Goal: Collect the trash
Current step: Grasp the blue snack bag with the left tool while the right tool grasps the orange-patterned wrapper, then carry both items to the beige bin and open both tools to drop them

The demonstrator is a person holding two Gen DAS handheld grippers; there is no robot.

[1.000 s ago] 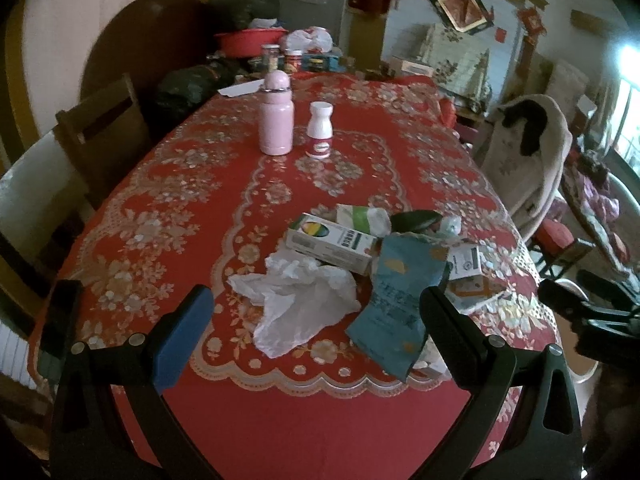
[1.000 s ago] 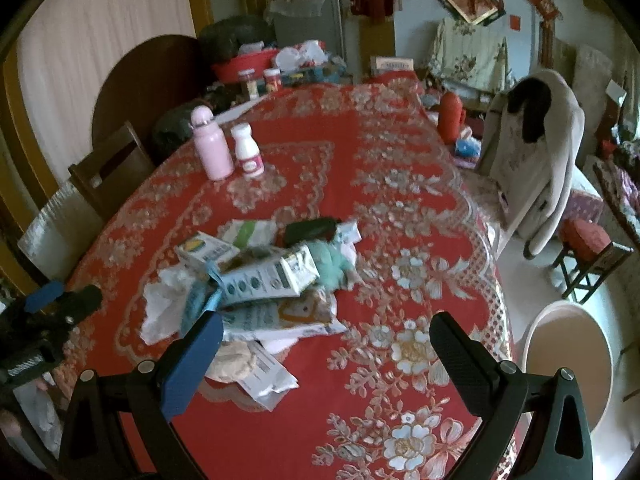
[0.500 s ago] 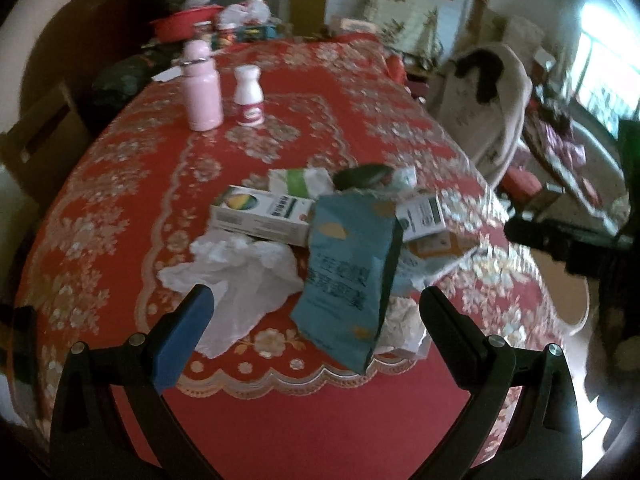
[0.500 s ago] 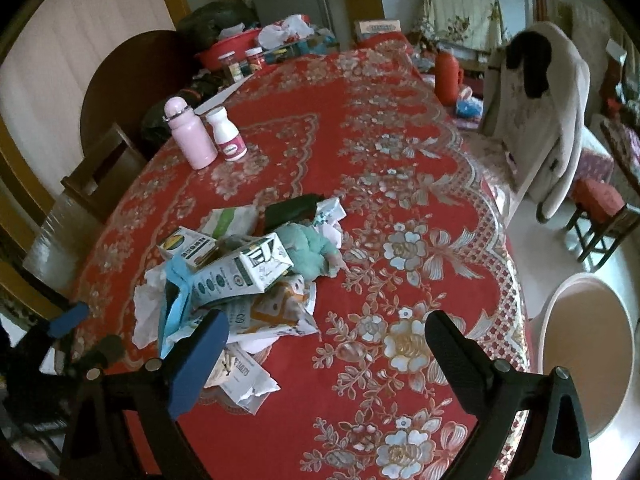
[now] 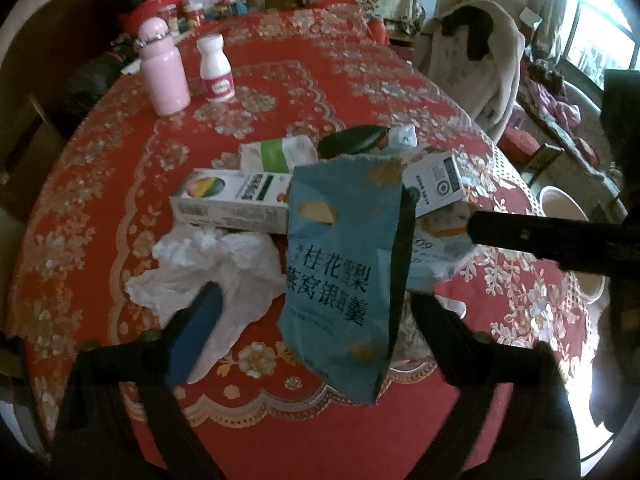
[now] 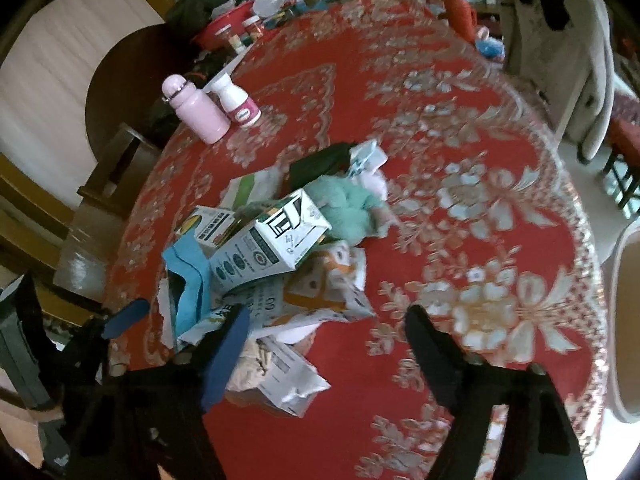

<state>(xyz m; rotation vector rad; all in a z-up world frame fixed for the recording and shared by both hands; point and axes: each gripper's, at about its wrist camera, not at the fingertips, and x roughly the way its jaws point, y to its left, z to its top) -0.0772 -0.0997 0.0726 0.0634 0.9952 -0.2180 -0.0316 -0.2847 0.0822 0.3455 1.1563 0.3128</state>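
Observation:
A pile of trash lies near the front edge of the red floral tablecloth [image 5: 280, 92]. In it are a teal snack bag [image 5: 340, 272], crumpled white plastic [image 5: 208, 264], a white box with a colourful logo [image 5: 232, 200] and a drink carton [image 6: 272, 244]. My left gripper [image 5: 320, 332] hangs over the pile with its jaws closing. The teal bag stands between them, clear of both pads. My right gripper [image 6: 332, 356] is at the pile's right side, jaws also closing. A crumpled white wrapper [image 6: 288, 376] lies by its blue pad [image 6: 226, 356], not pinched.
A pink bottle [image 5: 166, 76] and a white bottle with a red label [image 5: 216, 68] stand further back. Jars and a red bowl [image 6: 228, 28] crowd the far end. A chair draped with a beige coat [image 5: 476, 60] is at the right, and a round beige tub [image 6: 624, 320] is on the floor.
Both grippers have come down and closer to the trash pile, and both pairs of jaws have narrowed. The teal bag now fills the space between the left jaws.

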